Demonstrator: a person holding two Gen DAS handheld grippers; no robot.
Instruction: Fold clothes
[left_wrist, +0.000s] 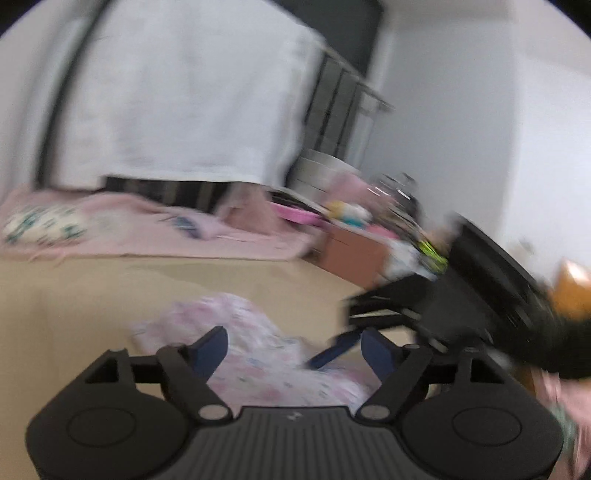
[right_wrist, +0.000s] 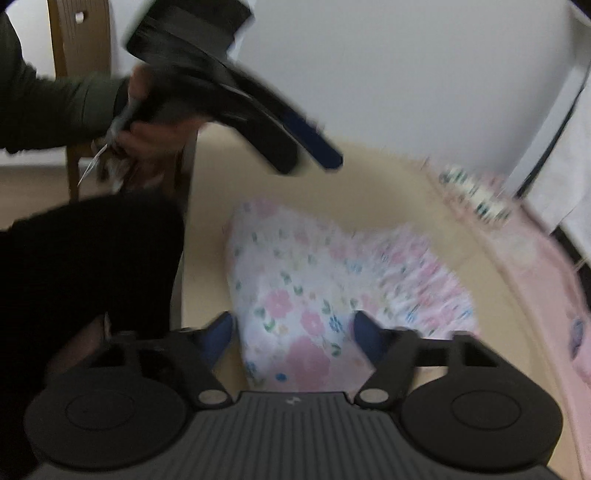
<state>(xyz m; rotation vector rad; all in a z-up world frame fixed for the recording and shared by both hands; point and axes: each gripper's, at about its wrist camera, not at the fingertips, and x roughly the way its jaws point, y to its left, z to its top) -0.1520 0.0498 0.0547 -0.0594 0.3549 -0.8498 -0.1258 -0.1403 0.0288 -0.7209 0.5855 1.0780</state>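
Observation:
A small white garment with pink and blue flowers (right_wrist: 314, 277) lies crumpled on the beige table (right_wrist: 388, 177). My right gripper (right_wrist: 295, 334) hovers over its near end, jaws apart, the blue pads on either side of the cloth and not pressing it. My left gripper (left_wrist: 295, 350) is open above the same floral garment (left_wrist: 251, 332), with nothing held. In the right wrist view the left gripper's blue finger (right_wrist: 314, 142) shows at upper left, held by a hand (right_wrist: 147, 136). The right gripper's body (left_wrist: 480, 295) shows at the right of the left wrist view. Both views are blurred.
A pink blanket (left_wrist: 147, 236) with a patterned cloth (left_wrist: 40, 225) lies along the table's far side. A white sheet (left_wrist: 177, 103) hangs behind it. Cluttered items and a brown box (left_wrist: 354, 254) sit at the far right. A wooden chair (right_wrist: 79, 37) stands behind the dark sleeve (right_wrist: 55, 110).

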